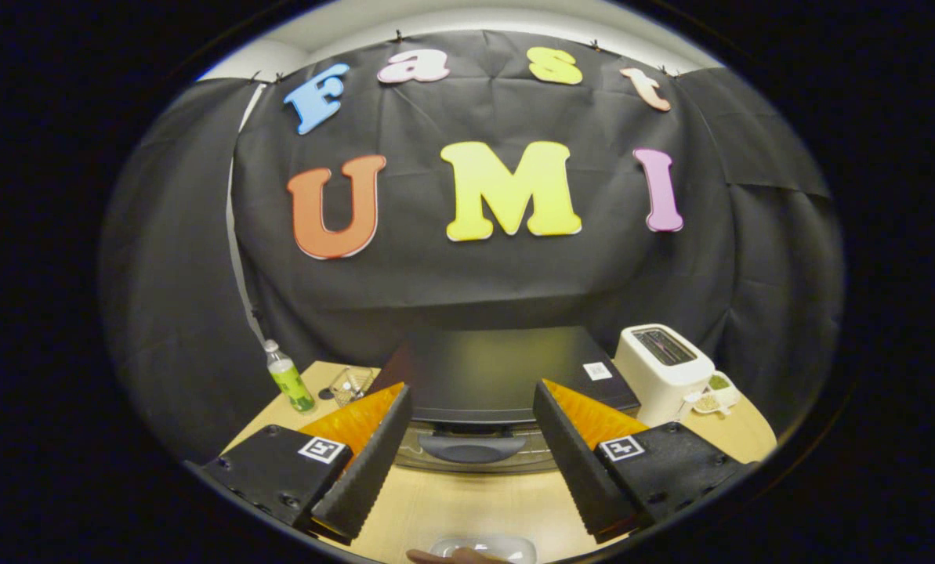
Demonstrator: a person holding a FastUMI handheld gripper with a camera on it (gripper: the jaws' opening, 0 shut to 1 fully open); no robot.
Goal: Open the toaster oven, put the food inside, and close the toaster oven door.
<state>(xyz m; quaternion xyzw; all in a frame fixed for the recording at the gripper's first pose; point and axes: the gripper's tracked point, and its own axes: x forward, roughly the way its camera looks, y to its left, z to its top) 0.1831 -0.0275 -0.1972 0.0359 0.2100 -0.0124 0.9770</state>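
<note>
On the bench (467,509), just ahead of the claw (471,446), sits the toaster oven (506,372); its door is shut, the handle (471,448) showing between the fingers; the claw is spread wide and holds nothing; a plate with food (483,550) lies near, below the fingers. The opening step seems in hand; next calls for dropping onto the handle, pinching it, then pulling outward and down. A white toaster (663,368), a bottle (289,377) and a wire basket (351,384) flank the oven.
</note>
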